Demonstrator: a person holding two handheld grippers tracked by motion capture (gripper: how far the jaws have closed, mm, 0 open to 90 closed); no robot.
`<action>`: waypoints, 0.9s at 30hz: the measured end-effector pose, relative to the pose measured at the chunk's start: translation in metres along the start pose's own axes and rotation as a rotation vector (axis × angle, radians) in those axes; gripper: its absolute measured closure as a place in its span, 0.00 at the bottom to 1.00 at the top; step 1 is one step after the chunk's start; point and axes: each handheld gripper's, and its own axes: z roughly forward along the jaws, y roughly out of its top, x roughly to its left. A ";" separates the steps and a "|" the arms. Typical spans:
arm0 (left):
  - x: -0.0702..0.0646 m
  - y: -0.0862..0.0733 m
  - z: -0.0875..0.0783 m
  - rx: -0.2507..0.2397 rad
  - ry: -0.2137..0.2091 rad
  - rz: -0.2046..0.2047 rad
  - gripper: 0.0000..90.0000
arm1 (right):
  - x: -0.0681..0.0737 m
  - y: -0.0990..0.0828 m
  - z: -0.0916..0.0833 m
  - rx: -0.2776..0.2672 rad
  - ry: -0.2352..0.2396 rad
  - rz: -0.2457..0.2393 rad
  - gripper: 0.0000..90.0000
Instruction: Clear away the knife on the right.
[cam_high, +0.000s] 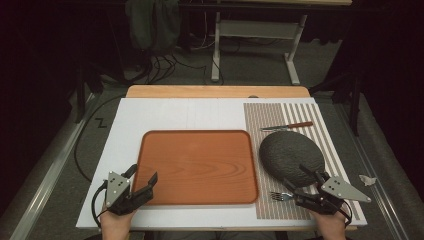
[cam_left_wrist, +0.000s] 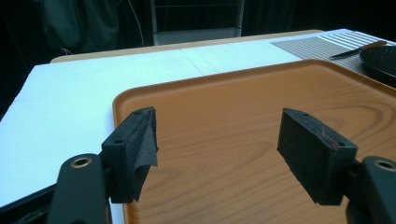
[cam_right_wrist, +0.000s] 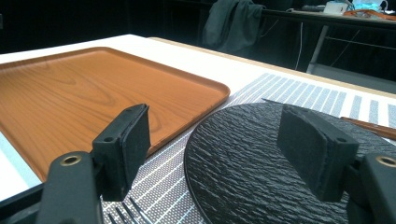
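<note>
Left gripper (cam_high: 144, 178) open, empty, over tray's (cam_high: 197, 167) near-left corner, at 7 o'clock on the table. Right gripper (cam_high: 298, 176) open, empty, straddling near edge of dark plate (cam_high: 290, 150), 5 o'clock. Fork (cam_high: 280, 196) just beside its left jaw. Knife (cam_high: 286, 126) beyond plate, 1 o'clock.

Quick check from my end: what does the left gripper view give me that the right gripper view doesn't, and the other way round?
Left gripper view alone: the tray's near left corner and the broad white board beside it, framed by the open left gripper.

Right gripper view alone: the fork tines on the striped mat and the plate's rough slate surface close up, between the open right gripper fingers.

Both: the wooden tray, the dark plate and the knife behind it.
</note>
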 end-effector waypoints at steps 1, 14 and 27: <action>0.000 0.000 0.000 0.000 -0.001 0.000 0.32 | 0.000 0.000 0.000 -0.001 0.001 0.000 0.30; -0.001 0.000 0.000 0.001 -0.005 0.005 0.32 | 0.000 0.000 -0.001 -0.014 0.003 0.007 0.31; -0.002 0.000 0.002 0.000 -0.008 0.002 0.32 | -0.001 0.000 -0.003 -0.022 0.003 0.027 0.33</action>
